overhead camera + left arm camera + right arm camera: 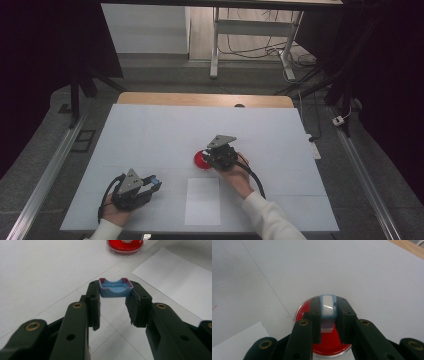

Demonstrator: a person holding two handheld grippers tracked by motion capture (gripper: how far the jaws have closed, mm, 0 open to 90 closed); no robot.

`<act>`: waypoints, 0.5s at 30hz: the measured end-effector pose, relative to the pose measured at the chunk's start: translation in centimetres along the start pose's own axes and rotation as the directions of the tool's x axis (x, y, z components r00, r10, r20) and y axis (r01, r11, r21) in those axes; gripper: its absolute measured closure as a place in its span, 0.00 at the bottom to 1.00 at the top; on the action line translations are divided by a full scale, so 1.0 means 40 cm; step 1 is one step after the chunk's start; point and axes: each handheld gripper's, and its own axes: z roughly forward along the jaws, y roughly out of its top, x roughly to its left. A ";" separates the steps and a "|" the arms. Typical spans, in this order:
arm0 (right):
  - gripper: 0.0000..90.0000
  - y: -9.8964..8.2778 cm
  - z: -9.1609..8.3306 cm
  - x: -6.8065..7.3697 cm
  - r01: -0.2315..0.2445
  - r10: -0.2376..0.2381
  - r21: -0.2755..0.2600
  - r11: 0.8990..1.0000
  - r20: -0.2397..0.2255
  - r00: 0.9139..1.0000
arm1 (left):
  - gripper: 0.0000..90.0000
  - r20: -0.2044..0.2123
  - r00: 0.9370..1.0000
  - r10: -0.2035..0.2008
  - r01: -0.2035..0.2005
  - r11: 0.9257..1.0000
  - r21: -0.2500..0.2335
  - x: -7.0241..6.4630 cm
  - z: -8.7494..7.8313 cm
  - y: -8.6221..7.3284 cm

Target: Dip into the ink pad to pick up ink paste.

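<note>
My left gripper [115, 291] is shut on a small blue cap-like tray [115, 287] with reddish-stained edges, held just above the white table; in the high view it [154, 181] sits at the lower left. My right gripper [328, 312] is shut on a light-blue and white block [328, 305], hovering over a round red dish [329, 343]. In the high view the right gripper [214, 156] stands over the red dish [200, 160] near the table's middle. The red dish [125, 245] also lies far ahead in the left gripper view.
A white sheet of paper [202, 200] lies on the white table cover [150, 130] between the two hands. The table's wooden far edge [205, 99] runs along the back. Metal rails [47, 175] flank both sides.
</note>
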 end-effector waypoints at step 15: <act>0.84 -0.001 -0.005 -0.004 -0.019 0.019 -0.025 1.000 -0.009 1.000 | 0.72 0.001 1.000 -0.002 0.002 1.000 -0.001 0.002 -0.001 -0.001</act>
